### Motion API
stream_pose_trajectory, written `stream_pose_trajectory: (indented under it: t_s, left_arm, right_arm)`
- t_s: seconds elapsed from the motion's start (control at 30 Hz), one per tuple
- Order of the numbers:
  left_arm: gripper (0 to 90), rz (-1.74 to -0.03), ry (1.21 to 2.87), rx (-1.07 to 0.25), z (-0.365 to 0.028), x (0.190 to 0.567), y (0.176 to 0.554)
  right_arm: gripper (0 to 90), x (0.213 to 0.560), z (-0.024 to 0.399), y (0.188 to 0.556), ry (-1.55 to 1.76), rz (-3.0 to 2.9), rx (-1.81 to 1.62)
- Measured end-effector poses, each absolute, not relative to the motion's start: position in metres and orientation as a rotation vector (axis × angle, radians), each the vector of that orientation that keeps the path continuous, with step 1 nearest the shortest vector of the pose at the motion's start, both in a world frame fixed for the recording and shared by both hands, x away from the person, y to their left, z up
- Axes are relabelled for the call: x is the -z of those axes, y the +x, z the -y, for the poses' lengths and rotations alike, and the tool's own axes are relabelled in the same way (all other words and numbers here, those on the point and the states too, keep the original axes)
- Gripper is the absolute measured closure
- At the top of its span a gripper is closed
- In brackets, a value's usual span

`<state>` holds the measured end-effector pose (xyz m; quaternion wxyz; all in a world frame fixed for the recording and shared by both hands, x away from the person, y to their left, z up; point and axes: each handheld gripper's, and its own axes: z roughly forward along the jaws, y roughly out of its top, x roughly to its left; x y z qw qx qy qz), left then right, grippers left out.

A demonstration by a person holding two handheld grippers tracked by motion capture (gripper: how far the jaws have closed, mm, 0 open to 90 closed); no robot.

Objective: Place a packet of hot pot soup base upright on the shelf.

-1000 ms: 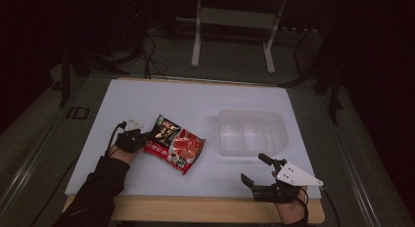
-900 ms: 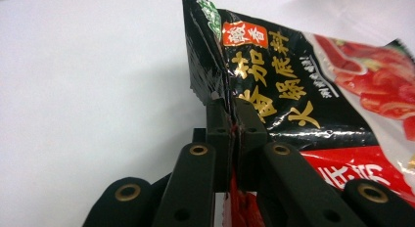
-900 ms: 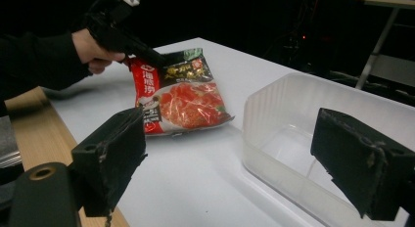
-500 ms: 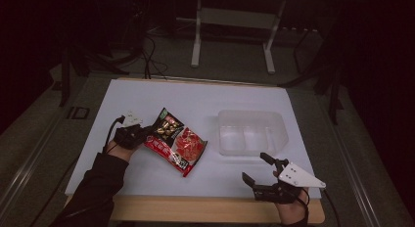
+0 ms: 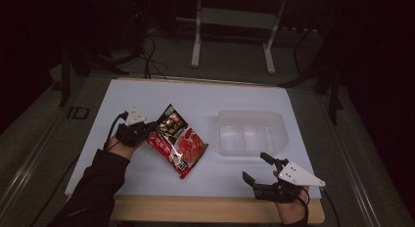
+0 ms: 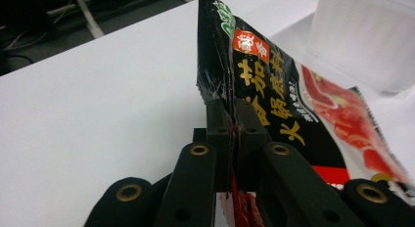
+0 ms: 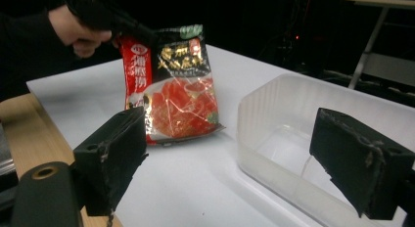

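The left gripper (image 5: 147,131) has its black jaws pinched flat on one edge of the glossy red-and-black plastic food packet (image 5: 177,141), which hangs tilted from that grip near the middle-left of the board, its far end low and seemingly touching the surface. In the left gripper view the pads (image 6: 219,120) bite only a narrow strip of the seam, so the carry probably wants a slow, level swing to the right, keeping the pinch firm and the packet clear of the rim before lowering it. The likely goal, the clear rectangular plastic bin (image 5: 250,131), stands empty just right of the packet, apart from it. Farther right, the right gripper (image 5: 258,169) hovers near the table's front edge with jaws spread wide and nothing between them; it looks best kept out of the packet's path. The work surface is a white matte board (image 5: 205,97) on a light wooden tabletop (image 5: 215,213). Beyond it the room is dim, with a grey floor, loose cables and a white metal table frame (image 5: 232,31).
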<state>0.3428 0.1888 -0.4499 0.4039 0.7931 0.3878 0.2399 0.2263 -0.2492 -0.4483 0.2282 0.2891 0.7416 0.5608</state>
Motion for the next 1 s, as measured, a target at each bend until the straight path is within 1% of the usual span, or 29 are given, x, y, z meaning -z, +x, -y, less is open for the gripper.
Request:
stream_pose_trajectory:
  t_s: [0.17, 0.47, 0.53, 0.6, 0.73, 0.87, 1.0]
  left_arm:
    - [88.5, -0.946, 2.026, -0.622, -0.18, 0.438, 0.341]
    - [88.4, -0.901, 2.01, -0.662, -0.174, 0.43, 0.335]
    - [88.4, -0.859, 2.02, -0.7, -0.168, 0.422, 0.328]
    - [88.4, -0.838, 2.027, -0.708, -0.167, 0.416, 0.326]
    - [88.2, -0.835, 1.984, -0.659, -0.172, 0.408, 0.324]
    - [88.2, -0.789, 1.991, -0.7, -0.175, 0.4, 0.319]
    - [88.0, -0.721, 1.98, -0.718, -0.177, 0.393, 0.313]
  right_arm:
    - [14.1, 0.448, 0.241, 0.225, 0.783, -2.084, -1.477]
    - [14.1, 0.446, 0.243, 0.224, 0.799, -2.066, -1.499]
    - [14.1, 0.445, 0.243, 0.224, 0.812, -2.064, -1.515]
    - [14.1, 0.444, 0.242, 0.223, 0.801, -2.064, -1.519]
    - [14.7, 0.444, 0.242, 0.225, 0.794, -2.09, -1.492]
    - [16.2, 0.446, 0.24, 0.227, 0.793, -2.122, -1.462]
    - [14.1, 0.445, 0.242, 0.229, 0.832, -2.112, -1.491]
